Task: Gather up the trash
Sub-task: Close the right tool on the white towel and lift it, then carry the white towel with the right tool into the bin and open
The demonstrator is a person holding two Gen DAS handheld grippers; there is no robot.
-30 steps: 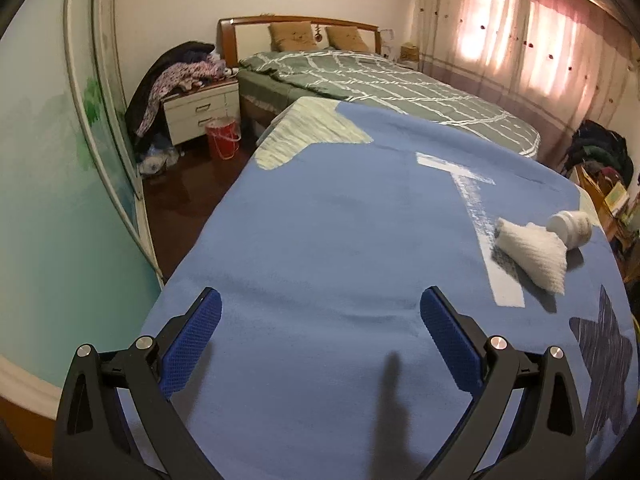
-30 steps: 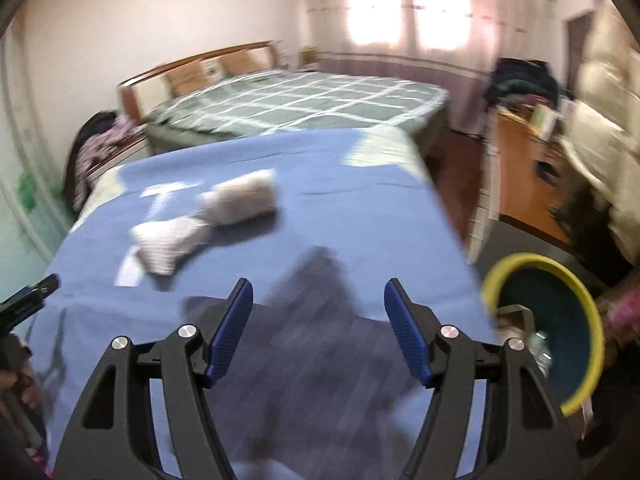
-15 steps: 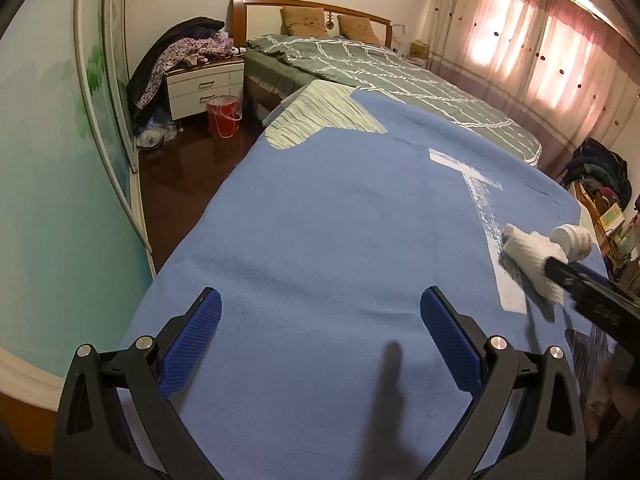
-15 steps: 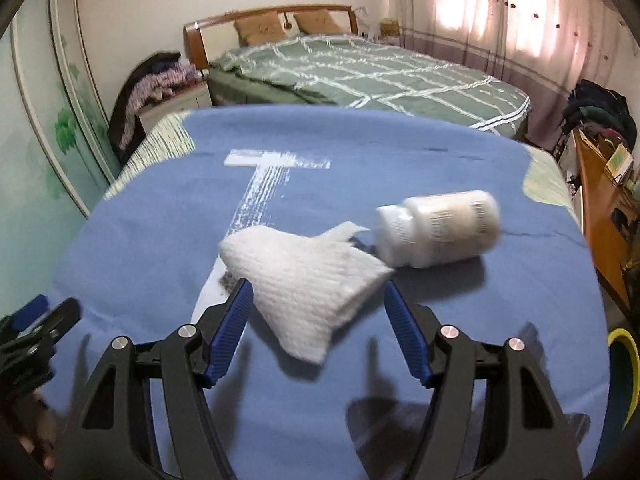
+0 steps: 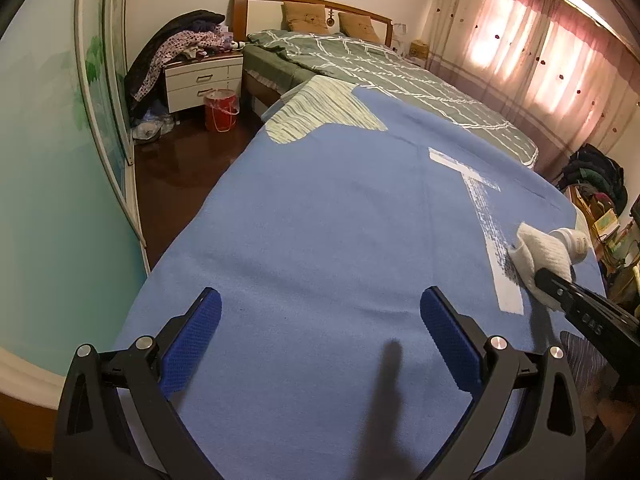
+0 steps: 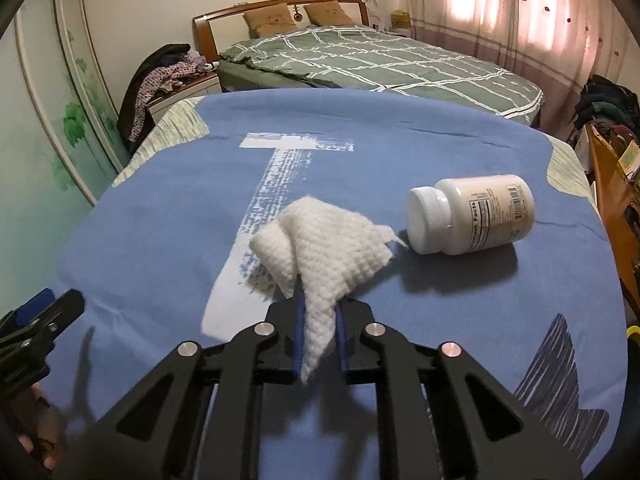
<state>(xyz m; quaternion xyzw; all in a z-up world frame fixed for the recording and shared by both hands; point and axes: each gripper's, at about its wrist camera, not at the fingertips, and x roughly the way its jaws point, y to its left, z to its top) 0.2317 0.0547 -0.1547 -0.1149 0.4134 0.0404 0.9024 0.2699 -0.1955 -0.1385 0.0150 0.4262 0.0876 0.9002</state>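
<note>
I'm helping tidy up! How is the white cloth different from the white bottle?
The white cloth is soft, knitted and crumpled; the white bottle is hard, smooth and round. The cloth is pinched between the right gripper fingers as they close; the bottle lies untouched on its side. Both are white and on the blue blanket.

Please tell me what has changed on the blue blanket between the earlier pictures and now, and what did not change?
The right gripper came in over the blanket to the white cloth; its jaws, wide before, are closing on the cloth's near corner, whose far part folded up. The white bottle lies on its side beside the cloth as before. The left gripper stayed open over the bare blue blanket, holding nothing.
</note>
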